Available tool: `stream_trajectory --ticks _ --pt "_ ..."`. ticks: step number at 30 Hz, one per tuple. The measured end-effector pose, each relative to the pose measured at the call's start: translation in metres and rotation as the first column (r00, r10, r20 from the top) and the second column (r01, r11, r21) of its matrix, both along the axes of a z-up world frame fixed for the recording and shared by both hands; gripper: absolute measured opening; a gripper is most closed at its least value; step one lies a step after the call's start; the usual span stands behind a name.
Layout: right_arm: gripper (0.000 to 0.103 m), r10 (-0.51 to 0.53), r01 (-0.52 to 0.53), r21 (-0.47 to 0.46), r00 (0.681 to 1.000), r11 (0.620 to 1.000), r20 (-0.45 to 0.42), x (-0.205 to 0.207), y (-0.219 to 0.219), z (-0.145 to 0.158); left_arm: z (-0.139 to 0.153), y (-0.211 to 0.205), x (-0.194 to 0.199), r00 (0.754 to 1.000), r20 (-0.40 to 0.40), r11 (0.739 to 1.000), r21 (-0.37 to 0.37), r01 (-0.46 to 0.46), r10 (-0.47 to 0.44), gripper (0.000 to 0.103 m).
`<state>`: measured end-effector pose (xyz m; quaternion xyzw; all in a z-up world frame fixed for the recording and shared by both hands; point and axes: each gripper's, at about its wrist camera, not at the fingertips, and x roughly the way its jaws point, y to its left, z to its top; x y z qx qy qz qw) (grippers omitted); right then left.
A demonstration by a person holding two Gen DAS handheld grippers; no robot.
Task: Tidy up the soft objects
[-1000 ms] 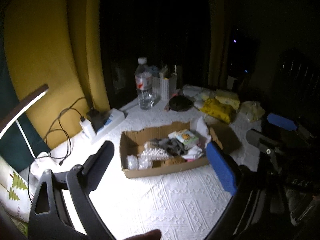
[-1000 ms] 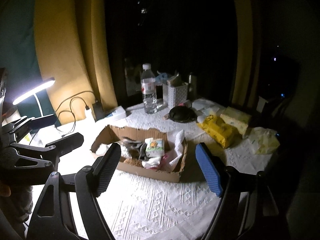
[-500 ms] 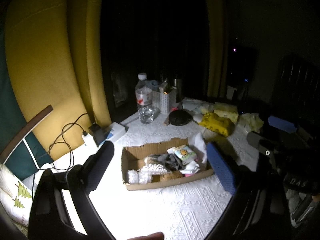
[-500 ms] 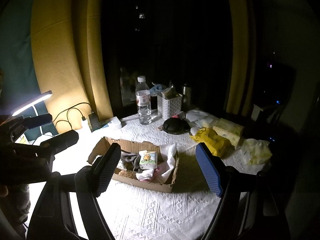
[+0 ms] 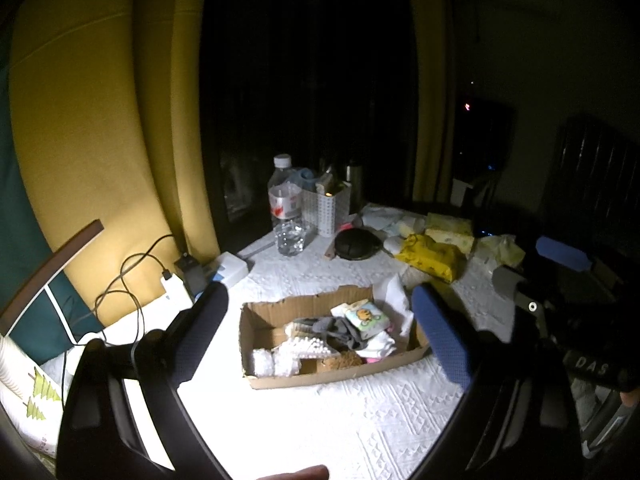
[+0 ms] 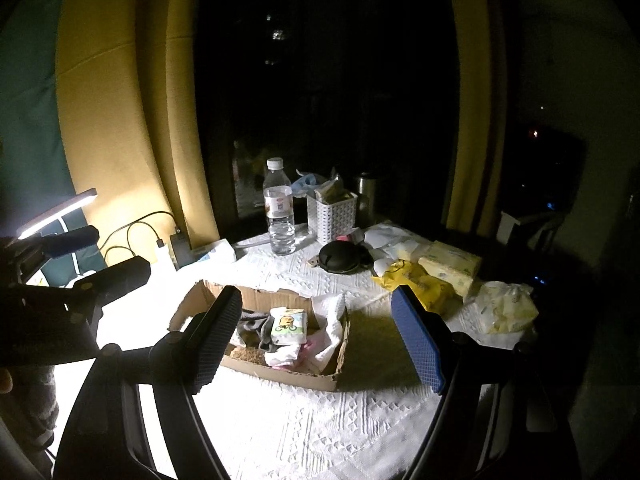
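A shallow cardboard box [image 5: 320, 378] lies on the white tablecloth. It holds a cartoon-printed tissue pack [image 5: 366, 318], a grey cloth [image 5: 336, 330], a white beaded piece [image 5: 304, 348] and a white sock [image 5: 380, 346]. My left gripper [image 5: 320, 300] hovers open before the box, with nothing between its fingers. My right gripper [image 6: 316, 294] is open too and frames the same box [image 6: 280, 372] and tissue pack [image 6: 289, 324] from the right. Behind the box lie a yellow bag [image 6: 416, 284], pale tissue packs [image 6: 452, 264] and a pale yellow bag [image 6: 504, 308].
A water bottle [image 6: 279, 208], a white basket [image 6: 336, 216] and a black round case [image 6: 340, 258] stand at the back. A lit lamp [image 6: 60, 210], chargers and cables [image 5: 176, 284] are at the left. Yellow curtains and a dark window are behind the table.
Both views have tipped up slightly, so the box sits a little lower in frame. Both grippers stay open, and nothing on the table has moved.
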<state>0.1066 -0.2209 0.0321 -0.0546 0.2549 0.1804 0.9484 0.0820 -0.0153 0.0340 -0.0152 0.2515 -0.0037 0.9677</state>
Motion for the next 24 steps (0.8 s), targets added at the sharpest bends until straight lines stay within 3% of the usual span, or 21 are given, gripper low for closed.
stream_trajectory --ticks 24 --pt "0.08 0.002 -0.002 -0.002 1.0 1.0 0.002 -0.0009 0.0011 0.0018 0.0043 -0.0017 -0.0016 1.0 0.016 1.0 -0.007 0.001 -0.001 0.094"
